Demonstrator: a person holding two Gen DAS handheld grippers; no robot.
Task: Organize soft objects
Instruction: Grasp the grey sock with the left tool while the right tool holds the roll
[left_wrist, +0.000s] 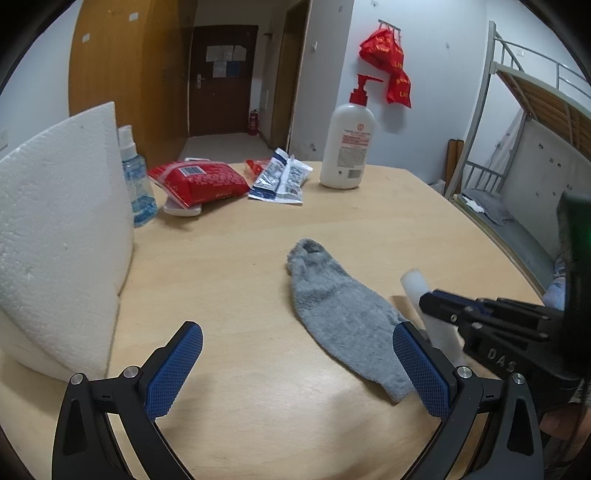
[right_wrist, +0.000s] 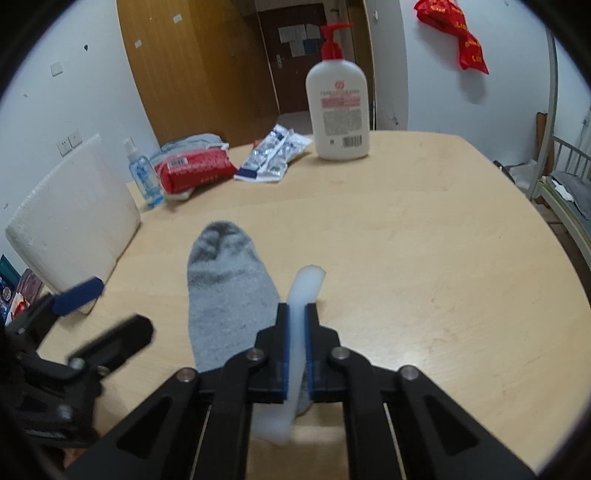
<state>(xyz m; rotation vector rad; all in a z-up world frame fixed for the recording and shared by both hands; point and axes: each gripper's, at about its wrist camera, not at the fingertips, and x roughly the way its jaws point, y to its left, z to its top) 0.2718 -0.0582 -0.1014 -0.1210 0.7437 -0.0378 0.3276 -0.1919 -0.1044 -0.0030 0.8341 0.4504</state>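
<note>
Grey and fuzzy, the sock (right_wrist: 225, 291) lies flat on the wooden table (right_wrist: 424, 240), long axis running away from you, toe toward the lotion bottle (right_wrist: 338, 110), while your right gripper (right_wrist: 295, 317) pinches a white foam strip (right_wrist: 304, 284) and your left gripper (left_wrist: 295, 365) gapes empty.

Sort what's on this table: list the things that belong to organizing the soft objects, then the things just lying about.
Job: grey sock; white foam strip clamped in right claw.

Lying about: lotion pump bottle; spray bottle; red packet; sachets; foam board.
</note>
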